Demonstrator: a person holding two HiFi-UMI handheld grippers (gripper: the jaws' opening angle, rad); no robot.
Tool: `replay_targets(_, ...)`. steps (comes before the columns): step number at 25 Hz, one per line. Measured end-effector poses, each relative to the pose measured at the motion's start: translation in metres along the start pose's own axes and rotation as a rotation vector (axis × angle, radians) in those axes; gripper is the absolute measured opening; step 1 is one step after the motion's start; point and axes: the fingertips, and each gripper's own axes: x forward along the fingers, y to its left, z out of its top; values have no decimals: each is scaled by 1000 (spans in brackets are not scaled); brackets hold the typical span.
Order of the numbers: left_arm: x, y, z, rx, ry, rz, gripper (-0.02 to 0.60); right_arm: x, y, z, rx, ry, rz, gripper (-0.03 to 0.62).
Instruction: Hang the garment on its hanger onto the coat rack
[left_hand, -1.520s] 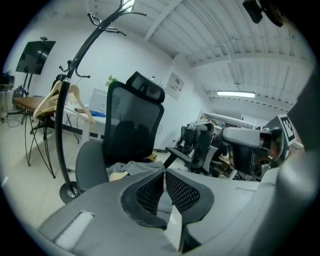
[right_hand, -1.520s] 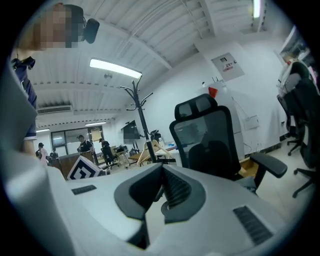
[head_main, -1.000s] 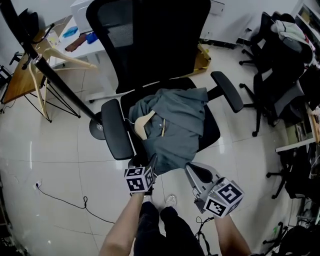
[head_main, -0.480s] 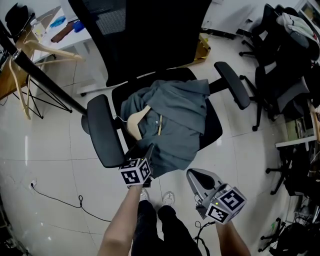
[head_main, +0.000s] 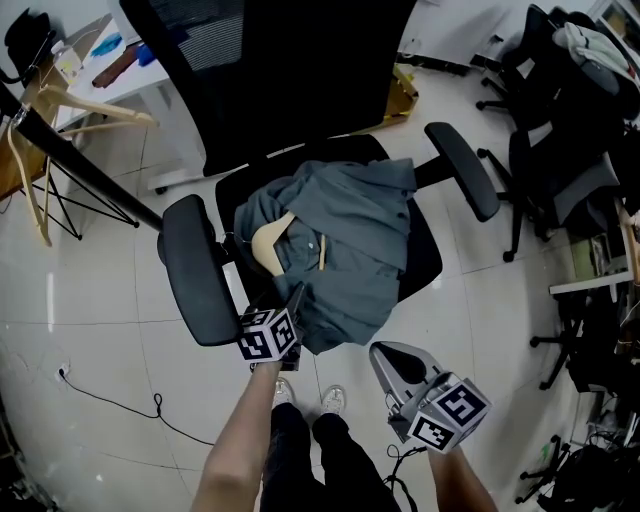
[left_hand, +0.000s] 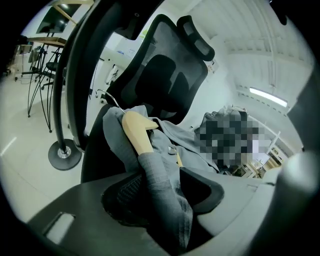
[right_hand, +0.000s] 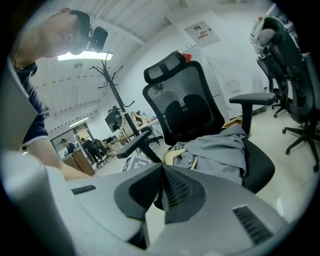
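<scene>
1. Surface: black office chair (head_main: 192, 272) with a mesh back and both armrests out. It stands on a glossy pale tile floor (head_main: 90, 300).
2. Garment (head_main: 352, 250): grey shirt, crumpled on the chair seat, with one edge draped over the front lip. It is not on the rack.
3. Hanger (head_main: 268, 240): pale wood, inside the shirt. One bare shoulder and the wire hook stick out towards the left armrest.
4. Left gripper (head_main: 297, 297): at the front-left edge of the seat, and its jaws have just been closing. A cloth-covered stretch just below the hanger's bare wood sits between them. Both pads look to be against the cloth, so it is gripping the garment there.
5. Right gripper (head_main: 398, 362): in the air in front of the chair, clear of the seat. Its jaws are clenched pad to pad with nothing between them.
6. Coat rack (head_main: 90, 170): black pole well to the left of the chair. Spare wooden hangers (head_main: 100, 108) hang on it.
7. Room: a desk (head_main: 110, 62) with clutter at the far left. More black chairs (head_main: 545, 130) along the right side, one with clothes on it. A thin cable (head_main: 150, 405) lies on the floor at lower left.
</scene>
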Motion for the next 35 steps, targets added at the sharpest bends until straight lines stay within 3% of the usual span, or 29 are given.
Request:
replay_targets(7, 25, 4, -3, 28, 128, 34, 230, -3, -10, -4, 17, 1, -9, 2)
replay_targets(9, 31, 7, -6, 25, 159, 79, 227, -3, -13, -4, 22, -1, -12, 2)
replay_targets(12, 36, 18, -6, 33, 187, 195, 171, -5, -17, -4, 30, -2, -18, 2)
replay_targets(15, 35, 20, 4, 4, 149, 252, 136, -9, -24, -1, 34, -7, -28, 2)
replay_targets(18, 23, 3, 25, 47, 1, 214, 127, -15, -31, 1, 39, -12, -40, 2)
replay_targets(21, 19, -36, 45, 158, -106, 87, 93, -20, -36, 5, 42, -23, -49, 2)
replay_targets(24, 35, -63, 40, 267, -45, 8, 81, -22, -36, 12, 38, -42, -47, 2)
replay_targets(28, 55, -61, 27, 277, 39, 29, 69, -33, -37, 22, 41, -71, -52, 2)
replay_targets(31, 72, -68, 24, 332, 70, 33, 47, -46, -46, 21, 51, -79, -74, 2)
replay_targets(35, 74, -76, 31, 364, 57, 51, 28, -61, -57, 17, 67, -88, -105, 2)
